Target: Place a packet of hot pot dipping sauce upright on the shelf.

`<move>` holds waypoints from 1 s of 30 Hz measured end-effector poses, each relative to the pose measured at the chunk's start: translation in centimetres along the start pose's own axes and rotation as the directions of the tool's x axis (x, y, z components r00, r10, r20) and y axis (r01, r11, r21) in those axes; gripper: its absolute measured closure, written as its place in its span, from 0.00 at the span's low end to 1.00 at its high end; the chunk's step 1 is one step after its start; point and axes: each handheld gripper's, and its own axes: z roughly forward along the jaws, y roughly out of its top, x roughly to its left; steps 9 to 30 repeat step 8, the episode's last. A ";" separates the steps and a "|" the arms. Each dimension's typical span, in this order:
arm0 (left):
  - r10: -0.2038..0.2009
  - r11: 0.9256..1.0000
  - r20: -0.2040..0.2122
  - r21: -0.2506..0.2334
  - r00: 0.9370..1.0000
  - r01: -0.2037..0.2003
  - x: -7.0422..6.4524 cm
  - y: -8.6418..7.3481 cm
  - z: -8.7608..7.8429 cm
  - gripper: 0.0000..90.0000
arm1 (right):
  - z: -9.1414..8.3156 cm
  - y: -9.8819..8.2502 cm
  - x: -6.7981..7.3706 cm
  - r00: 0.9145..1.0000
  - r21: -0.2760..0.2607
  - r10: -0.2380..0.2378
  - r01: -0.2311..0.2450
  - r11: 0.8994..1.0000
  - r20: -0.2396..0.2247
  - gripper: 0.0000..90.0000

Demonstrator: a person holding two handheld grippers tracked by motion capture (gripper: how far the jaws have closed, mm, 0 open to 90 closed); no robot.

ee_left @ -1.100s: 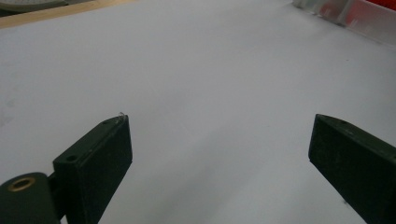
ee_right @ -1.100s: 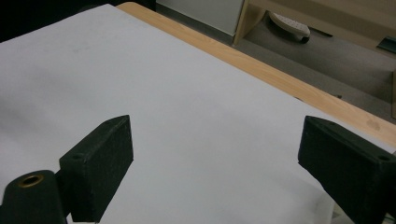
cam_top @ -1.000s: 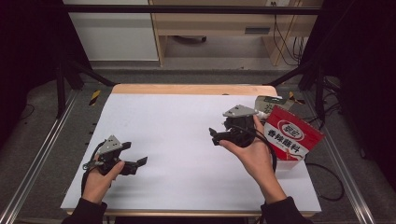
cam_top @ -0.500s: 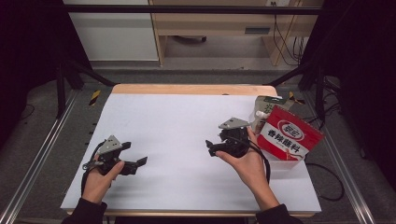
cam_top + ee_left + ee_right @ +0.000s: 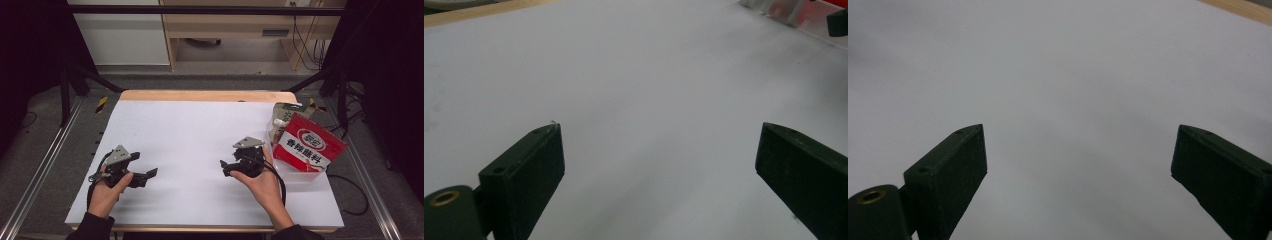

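Both hands low over the white table (image 5: 190, 130), left gripper (image 5: 145, 176) and right gripper (image 5: 226, 167) spread wide, gripping nothing. Red pouch (image 5: 310, 147) in clear bin (image 5: 300, 176), just beside right hand. Probably best: swing right gripper round, approach pouch squarely.

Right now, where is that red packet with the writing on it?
In the high view, the red packet stands at the table's right edge in a clear container, just right of the right hand-held gripper, with a green-topped pouch behind it.
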 end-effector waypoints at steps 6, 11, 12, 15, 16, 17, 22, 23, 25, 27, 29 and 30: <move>0.006 1.000 -0.017 0.009 1.000 -0.006 0.0 0.0 0.2 0.06 | 1.0 -1.4 0.2 1.000 0.005 0.001 -0.001 1.000 -0.007 0.08; 0.014 1.000 -0.024 0.013 1.000 -0.014 0.0 -0.1 0.3 0.06 | 1.3 -2.0 0.2 1.000 -0.015 0.015 -0.015 1.000 -0.019 0.07; 0.014 1.000 -0.024 0.013 1.000 -0.014 0.0 -0.1 0.3 0.06 | 1.3 -2.0 0.2 1.000 -0.015 0.015 -0.015 1.000 -0.019 0.07; 0.014 1.000 -0.024 0.013 1.000 -0.014 0.0 -0.1 0.3 0.06 | 1.3 -2.0 0.2 1.000 -0.015 0.015 -0.015 1.000 -0.019 0.07; 0.014 1.000 -0.024 0.013 1.000 -0.014 0.0 -0.1 0.3 0.06 | 1.3 -2.0 0.2 1.000 -0.015 0.015 -0.015 1.000 -0.019 0.07; 0.014 1.000 -0.024 0.013 1.000 -0.014 0.0 -0.1 0.3 0.06 | 1.3 -2.0 0.2 1.000 -0.015 0.015 -0.015 1.000 -0.019 0.07; 0.014 1.000 -0.024 0.013 1.000 -0.014 0.0 -0.1 0.3 0.06 | 1.3 -2.0 0.2 1.000 -0.015 0.015 -0.015 1.000 -0.019 0.07; 0.014 1.000 -0.024 0.013 1.000 -0.014 0.0 -0.1 0.3 0.06 | 1.3 -2.0 0.2 1.000 -0.015 0.015 -0.015 1.000 -0.019 0.07; 0.014 1.000 -0.024 0.013 1.000 -0.014 0.0 -0.1 0.3 0.06 | 1.3 -2.0 0.2 1.000 -0.015 0.015 -0.015 1.000 -0.019 0.07; 0.014 1.000 -0.024 0.013 1.000 -0.014 0.0 -0.1 0.3 0.06 | 1.3 -2.0 0.2 1.000 -0.015 0.015 -0.015 1.000 -0.019 0.07; 0.014 1.000 -0.024 0.013 1.000 -0.014 0.0 -0.1 0.3 0.06 | 1.3 -2.0 0.2 1.000 -0.015 0.015 -0.015 1.000 -0.019 0.07; 0.014 1.000 -0.024 0.013 1.000 -0.014 0.0 -0.1 0.3 0.06 | 1.3 -2.0 0.2 1.000 -0.015 0.015 -0.015 1.000 -0.019 0.07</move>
